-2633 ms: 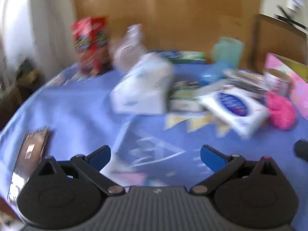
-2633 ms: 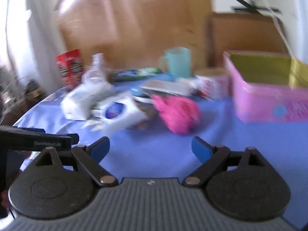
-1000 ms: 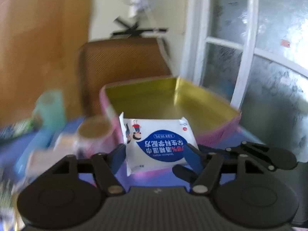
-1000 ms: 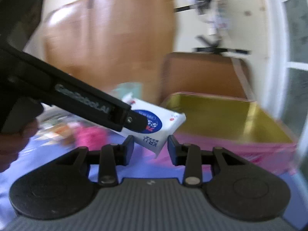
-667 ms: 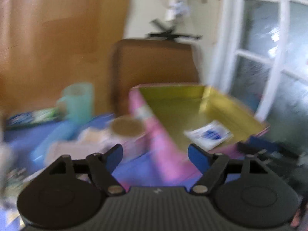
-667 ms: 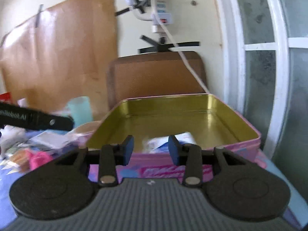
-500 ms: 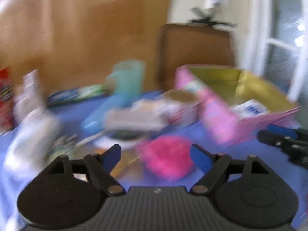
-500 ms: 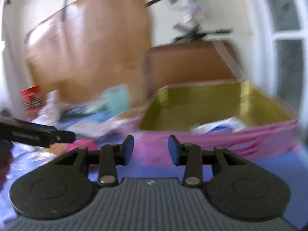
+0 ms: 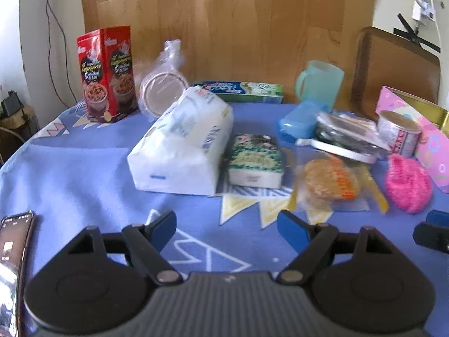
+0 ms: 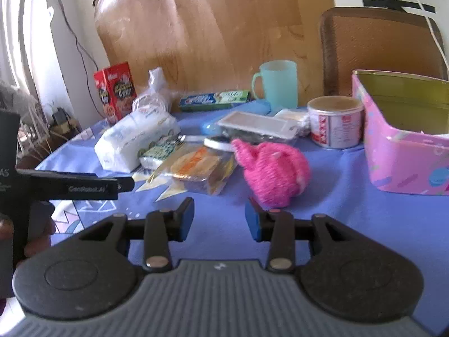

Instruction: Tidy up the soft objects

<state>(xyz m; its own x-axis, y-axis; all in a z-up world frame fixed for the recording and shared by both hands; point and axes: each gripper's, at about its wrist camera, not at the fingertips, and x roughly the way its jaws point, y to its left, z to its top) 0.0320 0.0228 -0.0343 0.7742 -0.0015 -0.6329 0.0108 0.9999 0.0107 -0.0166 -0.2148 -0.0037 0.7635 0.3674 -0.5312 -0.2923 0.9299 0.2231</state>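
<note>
A white tissue pack (image 9: 182, 143) lies on the blue tablecloth ahead of my open, empty left gripper (image 9: 226, 226). A fuzzy pink soft toy (image 10: 270, 172) lies just beyond my right gripper (image 10: 219, 219), whose jaws are partly open and empty. The toy also shows at the right of the left wrist view (image 9: 408, 186). The pink tin box (image 10: 404, 146) with a gold inside stands at the right. A small green-patterned tissue pack (image 9: 254, 160) and a bagged orange sponge (image 9: 328, 182) lie between the tissue pack and the toy.
A red cereal box (image 9: 108, 74), a toothpaste box (image 9: 241, 91), a teal mug (image 10: 276, 84), a tin can (image 10: 334, 122), a white tray (image 10: 258, 125) and a bagged lid (image 9: 161, 90) crowd the back. A phone (image 9: 12, 255) lies at the left edge. A chair (image 10: 378, 50) stands behind.
The left gripper let the wet-wipe pack go into the pink tin, then both grippers swung left and back over the table. The right jaws opened a little.
</note>
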